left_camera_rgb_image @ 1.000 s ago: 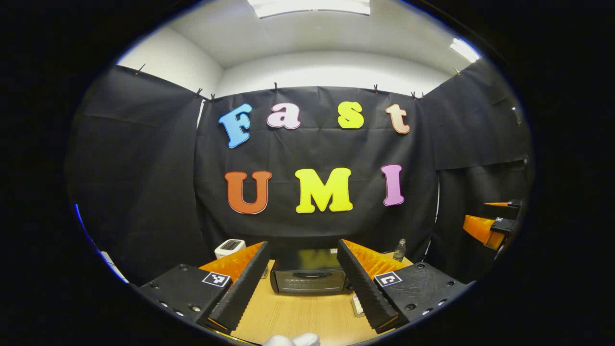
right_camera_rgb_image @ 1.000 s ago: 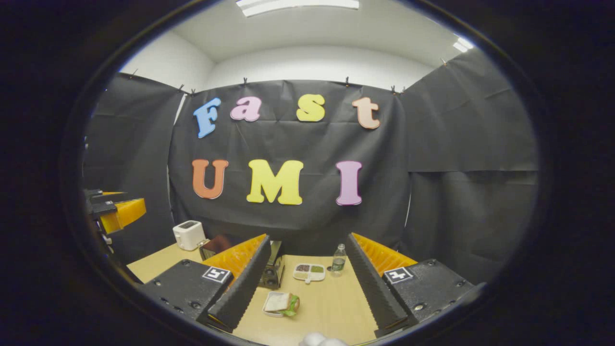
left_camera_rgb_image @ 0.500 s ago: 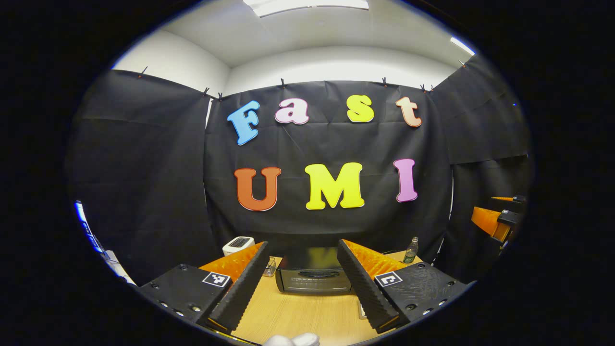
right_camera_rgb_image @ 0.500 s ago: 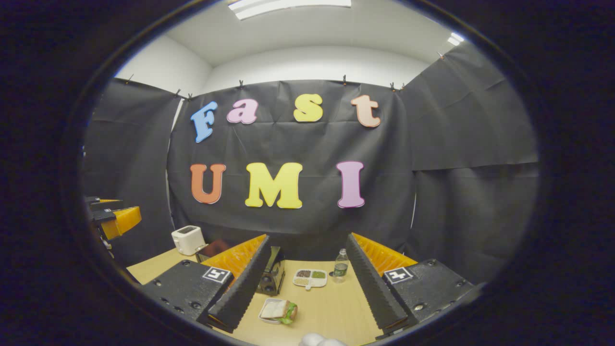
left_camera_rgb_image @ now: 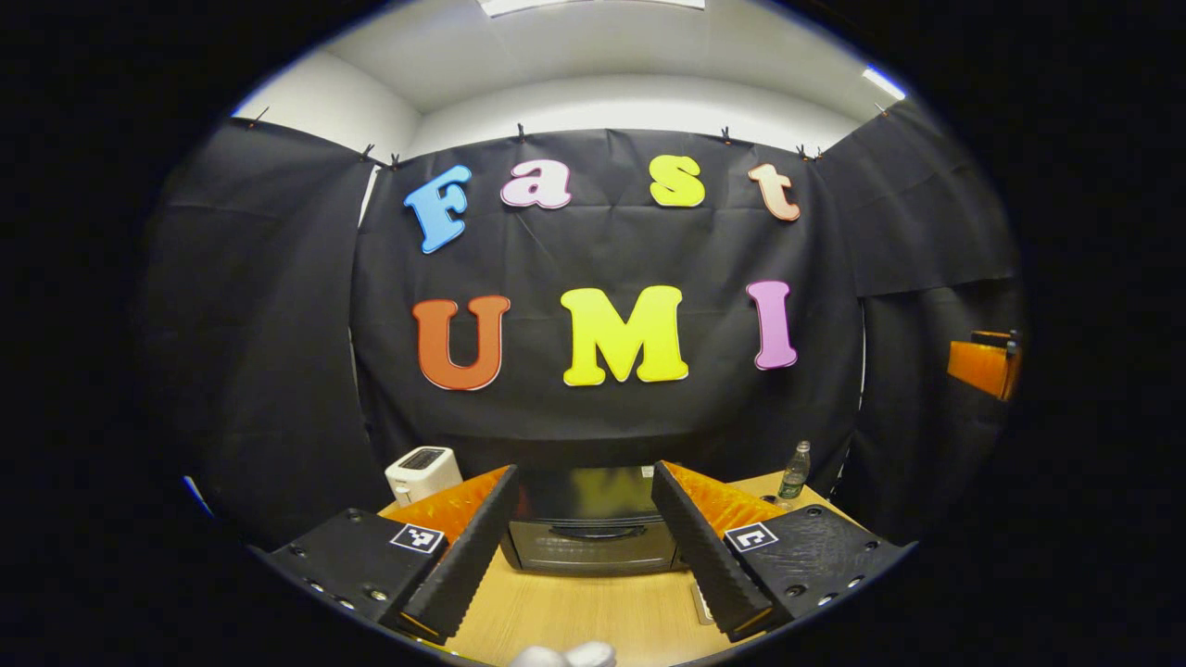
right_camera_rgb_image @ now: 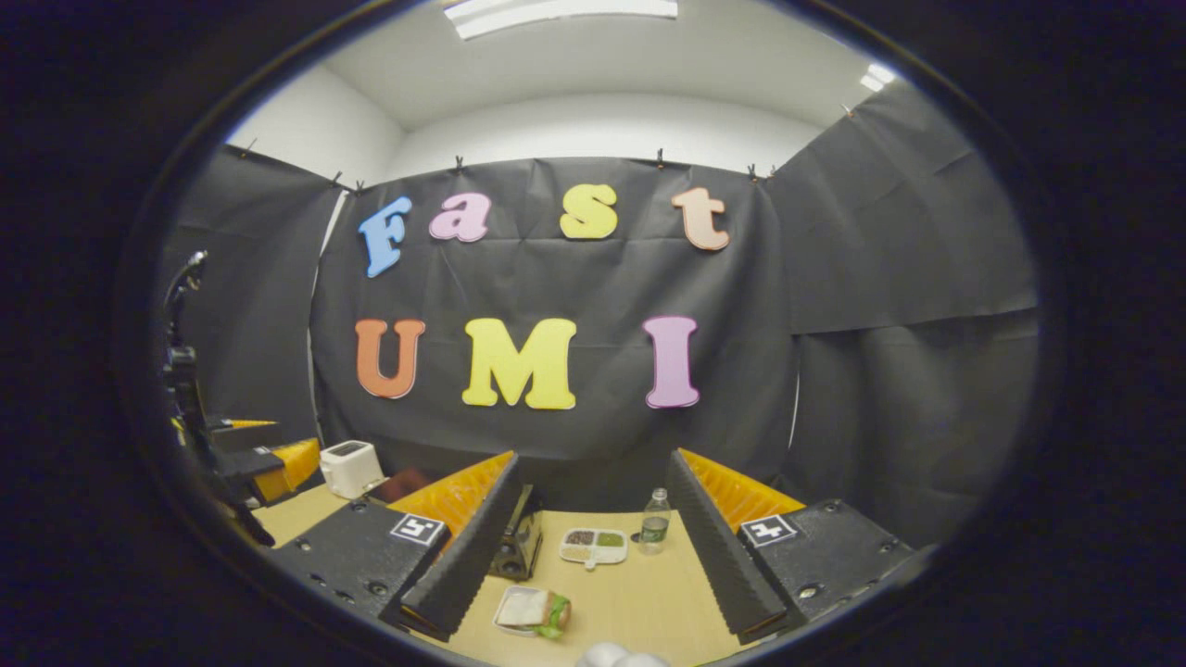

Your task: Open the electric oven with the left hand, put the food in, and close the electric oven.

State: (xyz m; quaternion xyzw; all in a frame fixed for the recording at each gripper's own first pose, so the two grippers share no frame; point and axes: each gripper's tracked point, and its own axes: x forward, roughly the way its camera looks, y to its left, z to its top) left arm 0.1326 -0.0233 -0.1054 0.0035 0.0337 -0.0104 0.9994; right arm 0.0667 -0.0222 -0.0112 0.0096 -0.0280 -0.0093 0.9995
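Note:
The black electric oven (left_camera_rgb_image: 593,533) stands on the wooden table with its door closed, straight ahead of my left gripper (left_camera_rgb_image: 584,547). That gripper is open, its fingers framing the oven from a distance, nothing between them. In the right gripper view the oven's side (right_camera_rgb_image: 521,542) peeks out behind the left finger. A sandwich on a small white tray (right_camera_rgb_image: 530,611) lies on the table just ahead of my right gripper (right_camera_rgb_image: 593,547), which is open and empty. The left gripper (right_camera_rgb_image: 264,454) shows at the far left of the right gripper view; the right gripper (left_camera_rgb_image: 982,366) shows at the far right of the left gripper view.
A white toaster (left_camera_rgb_image: 422,471) stands left of the oven. A water bottle (right_camera_rgb_image: 654,522) and a divided white dish of food (right_camera_rgb_image: 593,547) stand at the back right of the table (right_camera_rgb_image: 639,602). Black cloth walls close the booth on three sides.
The left gripper has moved forward and lower toward the oven, which looks larger. The right gripper has tipped slightly, with the sandwich tray a little lower in its view.

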